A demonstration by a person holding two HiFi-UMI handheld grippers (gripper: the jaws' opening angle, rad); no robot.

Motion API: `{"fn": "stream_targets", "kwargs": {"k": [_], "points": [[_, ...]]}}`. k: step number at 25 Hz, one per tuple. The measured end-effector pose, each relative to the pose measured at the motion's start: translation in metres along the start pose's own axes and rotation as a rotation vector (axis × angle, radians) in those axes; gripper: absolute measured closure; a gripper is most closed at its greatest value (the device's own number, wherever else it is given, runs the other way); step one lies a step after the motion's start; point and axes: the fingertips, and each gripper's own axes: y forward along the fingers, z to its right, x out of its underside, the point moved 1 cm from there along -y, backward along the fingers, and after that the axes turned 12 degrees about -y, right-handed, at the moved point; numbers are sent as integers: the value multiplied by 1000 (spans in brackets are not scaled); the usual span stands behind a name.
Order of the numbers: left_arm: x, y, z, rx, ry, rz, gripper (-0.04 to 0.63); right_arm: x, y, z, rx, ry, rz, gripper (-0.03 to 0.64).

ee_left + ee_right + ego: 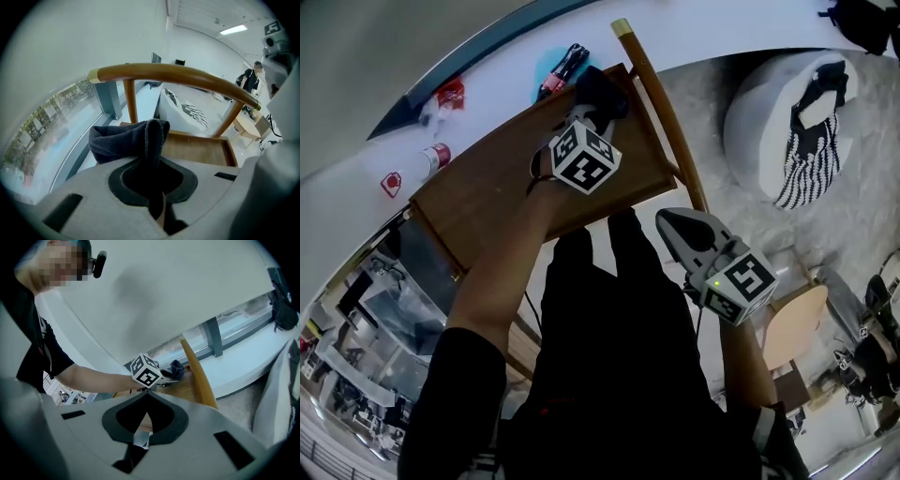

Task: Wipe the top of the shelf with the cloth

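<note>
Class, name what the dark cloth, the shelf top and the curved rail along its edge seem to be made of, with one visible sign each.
Cloth: soft, matte fabric, perhaps fleece; it folds and droops.
Shelf top: brown wood or wood veneer, faint grain, low sheen.
Curved rail: glossy varnished wood, showing highlights.

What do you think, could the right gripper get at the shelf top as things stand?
Probably yes: the right gripper, shut and empty, faces bare shelf top; the left gripper and cloth fill only its far corner.
</note>
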Motion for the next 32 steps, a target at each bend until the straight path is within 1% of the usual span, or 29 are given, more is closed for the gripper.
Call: {"fn": "stream_targets", "kwargs": {"k": [6,9,11,15,18,24,28,32], "points": [[5,-57,-19,-34,-64,84,557,-14,19,-23,-34,-41,-4,612],[24,-94,-37,-69,-119,122,557,-23,35,-43,-67,-80,-4,612],[44,-121,-52,-104,-157,137,557,-28,48,-59,-100,-107,-14,612],[99,-180,-82,-180,-246,155,557,-33,79,-100,-172,-166,-45,612],[150,-231,-100,-254,-323,158,558,-34,103,-135,-231,-214,-79,612],[264,-318,-121,-389,-469,118,557,-31,149,-212,-329,-307,-137,612],[317,-352,-124,-440,-544,80,557,-25,174,-255,-391,-349,-174,612],[346,-363,-125,-451,-579,37,557,-17,191,-282,-421,-371,-202,612]]}}
